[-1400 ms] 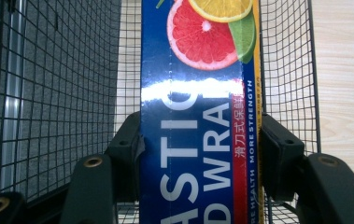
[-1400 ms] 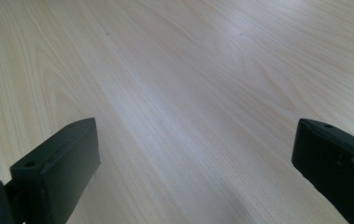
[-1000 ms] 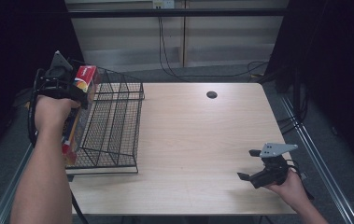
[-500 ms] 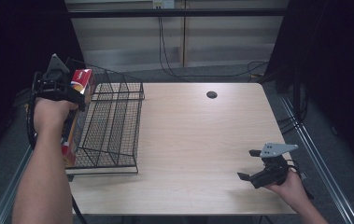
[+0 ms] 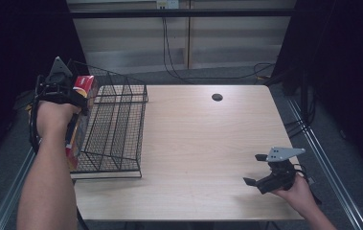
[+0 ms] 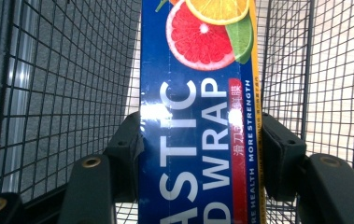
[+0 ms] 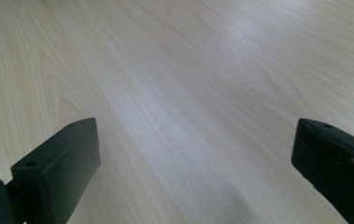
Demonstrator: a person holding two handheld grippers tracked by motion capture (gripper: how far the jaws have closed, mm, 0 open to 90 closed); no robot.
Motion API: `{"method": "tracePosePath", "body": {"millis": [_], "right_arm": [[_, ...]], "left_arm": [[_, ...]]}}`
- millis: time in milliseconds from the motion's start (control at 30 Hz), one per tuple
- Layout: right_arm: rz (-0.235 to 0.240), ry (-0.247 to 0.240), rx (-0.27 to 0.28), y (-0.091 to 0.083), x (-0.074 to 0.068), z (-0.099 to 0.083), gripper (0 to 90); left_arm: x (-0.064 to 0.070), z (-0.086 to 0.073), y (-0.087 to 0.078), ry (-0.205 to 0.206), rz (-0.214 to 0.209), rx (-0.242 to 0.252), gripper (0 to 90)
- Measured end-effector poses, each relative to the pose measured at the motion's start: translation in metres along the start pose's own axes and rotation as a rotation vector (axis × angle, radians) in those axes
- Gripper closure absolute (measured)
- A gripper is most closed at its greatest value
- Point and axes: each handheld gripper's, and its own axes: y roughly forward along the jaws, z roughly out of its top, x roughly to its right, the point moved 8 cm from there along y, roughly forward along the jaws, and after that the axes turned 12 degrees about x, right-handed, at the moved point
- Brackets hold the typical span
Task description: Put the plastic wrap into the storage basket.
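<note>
Spanning most of the high view, the light wood desk (image 5: pixel 203 143) carries a black wire basket (image 5: pixel 114 127) at its left edge, w/ a small dark round hole (image 5: pixel 217 97) in the top near the far side. Basket is long, its open top facing up, mesh walls sloping outward. Next in size: a plastic wrap box (image 6: pixel 195 116), blue w/ citrus slices printed on it and white lettering, held on end at the basket's left wall; in the high view its red top end (image 5: pixel 84 84) pokes up by the far-left corner of the basket, lower part running down along the mesh. From the left claw's view the mesh is on both sides and behind the box, so it looks inside or right at the rim; can't tell which. Left claw (image 5: pixel 66 93) is clamped on the box, jaws pressing its two narrow sides. Right claw (image 5: pixel 260 179) sits low over the desk's near-right corner, well apart from the basket, jaws spread wide w/ bare wood between them.
</note>
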Motion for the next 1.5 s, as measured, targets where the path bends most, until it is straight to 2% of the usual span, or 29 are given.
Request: {"method": "tracePosePath", "body": {"millis": [233,267,333,367,467,567,767,867,967,1033,1067,1100,1200,1233,1333,1400,1500], "right_arm": [[-0.004,0.000,-0.001,-0.002,0.000,0.000,1.0],[-0.005,0.001,-0.001,-0.002,0.000,0.000,1.0],[-0.004,-0.001,-0.003,-0.002,-0.001,-0.001,1.0],[-0.001,-0.003,-0.002,-0.002,-0.001,-0.001,1.0],[-0.002,-0.002,-0.002,-0.002,-0.001,-0.001,1.0],[-0.002,0.000,-0.002,-0.003,-0.001,-0.001,1.0],[-0.001,0.000,-0.001,-0.003,-0.001,0.000,1.0],[-0.002,-0.003,-0.002,-0.003,-0.001,-0.001,1.0],[-0.005,-0.004,0.001,-0.003,-0.001,0.000,1.0],[-0.005,-0.002,0.001,-0.003,-0.001,0.000,1.0],[-0.005,-0.004,0.003,-0.003,0.000,0.000,1.0],[-0.005,-0.004,0.005,-0.003,0.000,0.000,1.0],[-0.005,-0.006,0.002,-0.003,-0.001,0.000,1.0],[-0.005,-0.006,0.003,-0.003,-0.001,0.000,1.0],[-0.006,-0.002,0.004,-0.004,-0.001,0.000,1.0],[-0.007,-0.004,0.005,-0.004,0.000,0.000,1.0],[-0.007,-0.005,0.004,-0.004,0.000,0.000,1.0]], "left_arm": [[0.003,0.000,0.003,0.027,-0.007,-0.025,42.3],[0.004,0.000,0.004,0.032,-0.018,-0.031,42.3],[0.006,-0.001,0.005,0.016,-0.010,-0.036,42.3],[0.005,-0.001,0.006,0.033,-0.006,-0.037,42.2],[0.008,-0.002,0.007,0.030,-0.013,-0.047,42.2],[0.009,-0.002,0.009,0.045,-0.011,-0.053,42.1],[0.009,-0.003,0.008,0.037,-0.012,-0.053,41.4],[0.008,-0.001,0.006,0.021,-0.012,-0.040,40.0],[0.008,0.007,-0.002,0.001,-0.029,0.014,36.9],[0.011,0.007,-0.005,0.014,-0.035,0.010,36.4],[0.014,0.008,-0.006,0.005,-0.037,0.017,36.3],[0.015,0.008,-0.007,0.024,-0.046,0.015,35.2],[0.022,0.010,-0.008,0.034,-0.065,0.022,31.6],[0.025,0.010,-0.008,0.015,-0.073,0.029,30.0],[0.033,0.014,-0.012,0.046,-0.089,0.044,28.0],[0.040,0.015,-0.013,0.046,-0.100,0.058,25.5],[0.054,0.018,-0.016,0.067,-0.146,0.089,21.7]]}}
